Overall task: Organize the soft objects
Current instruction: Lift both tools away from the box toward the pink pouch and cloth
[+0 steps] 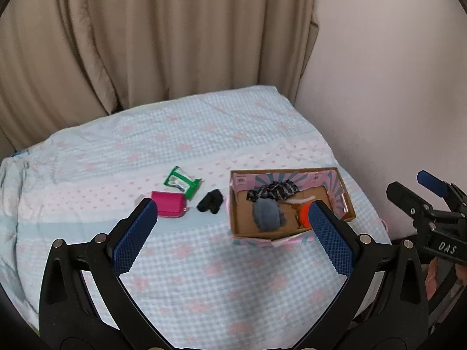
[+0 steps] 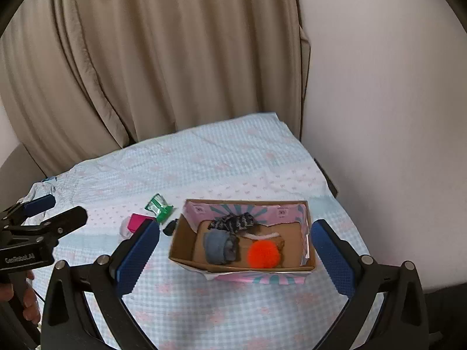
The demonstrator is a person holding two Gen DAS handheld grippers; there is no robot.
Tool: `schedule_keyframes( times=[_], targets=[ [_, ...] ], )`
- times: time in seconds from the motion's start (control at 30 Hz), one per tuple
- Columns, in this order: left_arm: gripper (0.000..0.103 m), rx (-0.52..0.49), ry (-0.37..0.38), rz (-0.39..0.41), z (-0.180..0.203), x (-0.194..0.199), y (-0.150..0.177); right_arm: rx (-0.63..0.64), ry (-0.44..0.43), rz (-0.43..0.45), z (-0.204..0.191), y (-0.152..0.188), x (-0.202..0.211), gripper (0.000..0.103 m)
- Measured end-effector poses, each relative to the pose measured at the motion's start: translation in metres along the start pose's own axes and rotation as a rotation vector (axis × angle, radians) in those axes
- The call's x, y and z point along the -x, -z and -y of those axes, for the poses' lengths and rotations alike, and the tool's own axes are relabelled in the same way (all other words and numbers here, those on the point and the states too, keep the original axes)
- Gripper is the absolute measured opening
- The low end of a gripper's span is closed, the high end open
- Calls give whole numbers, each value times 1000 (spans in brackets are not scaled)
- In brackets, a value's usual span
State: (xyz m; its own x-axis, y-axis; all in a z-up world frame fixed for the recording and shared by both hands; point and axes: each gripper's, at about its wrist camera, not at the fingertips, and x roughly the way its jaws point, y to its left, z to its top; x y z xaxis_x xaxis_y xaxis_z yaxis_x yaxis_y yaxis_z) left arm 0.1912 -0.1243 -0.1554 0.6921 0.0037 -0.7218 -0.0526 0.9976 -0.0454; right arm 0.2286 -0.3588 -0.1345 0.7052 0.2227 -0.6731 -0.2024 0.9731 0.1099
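An open cardboard box (image 1: 338, 179) (image 2: 178, 249) sits on the bed. It holds a grey sock (image 1: 267, 213) (image 2: 216, 246), an orange pom-pom (image 1: 304, 214) (image 2: 264, 253), a patterned dark cloth (image 1: 274, 191) (image 2: 233, 221) and a white strip (image 2: 262, 235). Left of the box lie a black sock (image 1: 210, 201) (image 2: 170, 227), a pink pouch (image 1: 169, 204) (image 2: 137, 221) and a green packet (image 1: 182, 181) (image 2: 159, 205). My left gripper (image 1: 233, 213) is open and empty above the bed, before these items. My right gripper (image 2: 235, 236) is open and empty, its fingers on either side of the box.
The bed has a light blue checked sheet (image 1: 189, 262) (image 2: 204, 175) with pink prints. Beige curtains (image 1: 146, 43) hang behind it and a white wall (image 1: 394, 73) stands on the right. The right gripper shows at the right edge of the left wrist view (image 1: 429, 204).
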Motion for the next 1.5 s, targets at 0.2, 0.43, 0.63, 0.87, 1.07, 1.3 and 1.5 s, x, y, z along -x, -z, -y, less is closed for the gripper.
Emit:
schedule_keyframes(
  times=[0.2, 0.43, 0.63, 0.87, 1.07, 1.3, 1.5],
  targets=[
    [103, 19, 18, 23, -47, 37, 20, 5, 23, 58, -39, 11, 32, 103],
    [103, 4, 27, 34, -111, 65, 32, 5, 42, 113, -97, 15, 49, 103],
    [103, 33, 40, 40, -181, 69, 31, -26, -3, 118, -150, 12, 42, 103],
    [103, -1, 63, 2, -249, 37, 25, -37, -1, 103, -208, 5, 9, 103],
    [103, -44, 102, -43, -292, -17, 24, -12, -5, 68, -252, 4, -45, 103],
    [102, -34, 142, -111, -311, -92, 38, 30, -60, 13, -278, 7, -119, 103],
    [102, -56, 184, -180, -312, -168, 59, 111, -88, -79, -291, 17, -196, 103]
  ],
)
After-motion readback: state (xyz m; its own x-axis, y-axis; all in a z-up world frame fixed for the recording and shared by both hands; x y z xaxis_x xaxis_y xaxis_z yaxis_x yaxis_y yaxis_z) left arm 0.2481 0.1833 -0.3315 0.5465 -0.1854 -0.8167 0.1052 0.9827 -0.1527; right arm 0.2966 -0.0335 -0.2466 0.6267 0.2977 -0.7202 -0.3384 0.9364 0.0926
